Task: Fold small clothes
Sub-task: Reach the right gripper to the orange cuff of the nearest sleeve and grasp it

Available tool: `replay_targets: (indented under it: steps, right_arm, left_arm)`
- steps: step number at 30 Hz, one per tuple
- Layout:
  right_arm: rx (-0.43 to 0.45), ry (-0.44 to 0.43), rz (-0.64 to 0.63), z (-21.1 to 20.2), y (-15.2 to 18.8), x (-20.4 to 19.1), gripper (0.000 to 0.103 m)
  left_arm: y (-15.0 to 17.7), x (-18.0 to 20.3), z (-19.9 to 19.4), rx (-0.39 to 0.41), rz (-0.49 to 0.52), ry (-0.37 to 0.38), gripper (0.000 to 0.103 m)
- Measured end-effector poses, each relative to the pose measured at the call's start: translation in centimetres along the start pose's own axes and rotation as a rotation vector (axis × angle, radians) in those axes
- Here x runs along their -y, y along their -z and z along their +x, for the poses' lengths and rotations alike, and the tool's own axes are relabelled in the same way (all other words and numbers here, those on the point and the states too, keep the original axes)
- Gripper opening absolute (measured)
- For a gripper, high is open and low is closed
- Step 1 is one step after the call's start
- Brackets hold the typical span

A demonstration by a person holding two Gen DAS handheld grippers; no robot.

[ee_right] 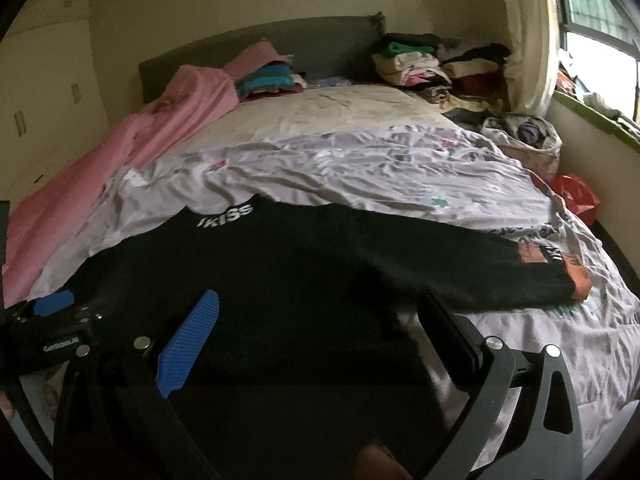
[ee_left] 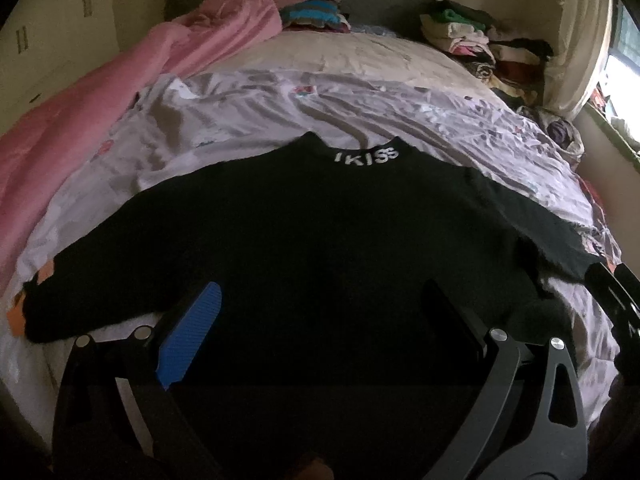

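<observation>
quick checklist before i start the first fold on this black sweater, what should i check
1. Black sweater spread flat on the bed sheet, collar at the far end: ok.
2. Both sleeves laid out to the sides; the right sleeve stretches out to its orange cuff: ok.
3. Left gripper open, jaws apart over the sweater body: ok.
4. Right gripper open, holding nothing: ok.
5. Sweater hem lying straight: cannot tell, it is hidden under the grippers.
6. Space to fold: ok, the clothes pile and pink blanket sit apart from the sweater.
</observation>
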State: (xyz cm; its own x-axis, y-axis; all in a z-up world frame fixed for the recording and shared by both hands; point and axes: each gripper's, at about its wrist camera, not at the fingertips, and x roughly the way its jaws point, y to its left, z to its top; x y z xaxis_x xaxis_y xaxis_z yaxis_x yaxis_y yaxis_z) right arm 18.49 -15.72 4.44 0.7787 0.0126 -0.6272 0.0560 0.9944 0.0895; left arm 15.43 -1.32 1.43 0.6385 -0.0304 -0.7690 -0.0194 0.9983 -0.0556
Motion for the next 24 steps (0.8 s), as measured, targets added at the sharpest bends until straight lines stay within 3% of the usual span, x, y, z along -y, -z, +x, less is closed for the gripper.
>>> replay_targets:
  steps: [11,21,24]
  right_arm:
    - [-0.022,0.144,0.145,2.5,-1.4,6.5,0.099]
    - [-0.078,0.215,0.333,4.6,-1.0,13.8,0.099]
    - [-0.068,0.283,0.347,4.8,-0.8,15.7,0.099]
  left_arm:
    - [-2.5,1.7,2.8,-0.009,0.032,0.038,0.094]
    - [-4.7,4.6,5.4,-0.019,0.085,0.037,0.094]
    - [-5.2,5.6,6.2,-0.036,0.123,0.043,0.094]
